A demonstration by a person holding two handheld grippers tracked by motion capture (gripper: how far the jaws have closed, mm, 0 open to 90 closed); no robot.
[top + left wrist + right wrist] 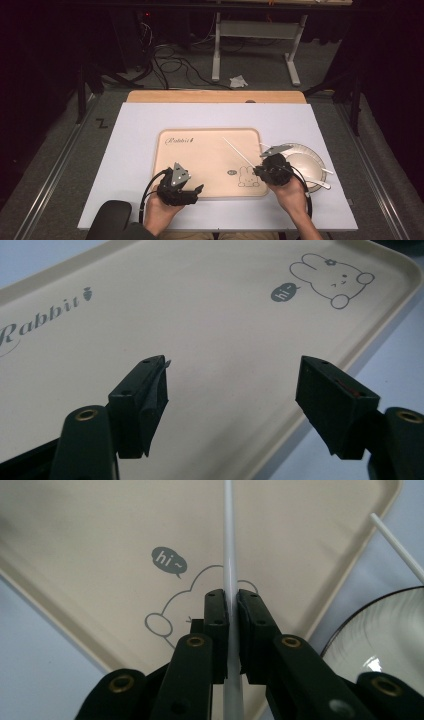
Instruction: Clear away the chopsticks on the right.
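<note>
A thin white chopstick (pixel 229 545) is clamped between the closed jaws of the right gripper (pixel 272 169), which holds it near one end so that the free length runs away to the far left over the right half of the beige tray (pixel 192 165); gripping it at the end probably lets the rod be laid flat on the tray without the jaws meeting the surface. In the right gripper view the rod crosses the printed rabbit (pixel 200 597) beside the "hi~" speech bubble (pixel 169 560), so the held end sits above the tray's near right corner. The left gripper (pixel 181 186) hovers over the tray's near edge with its jaws wide apart and nothing between them, apparently kept ready and out of the way. Just right of the tray stands a shallow white bowl (pixel 306 161), on or beside which lie a second white stick (pixel 397 545) and a white utensil (pixel 320 183) whose kind cannot be told. Tray and bowl rest on a pale sheet (pixel 135 145) covering the table. The tray's raised rim and the bowl close at the right are the only obstacles near the held rod.
</note>
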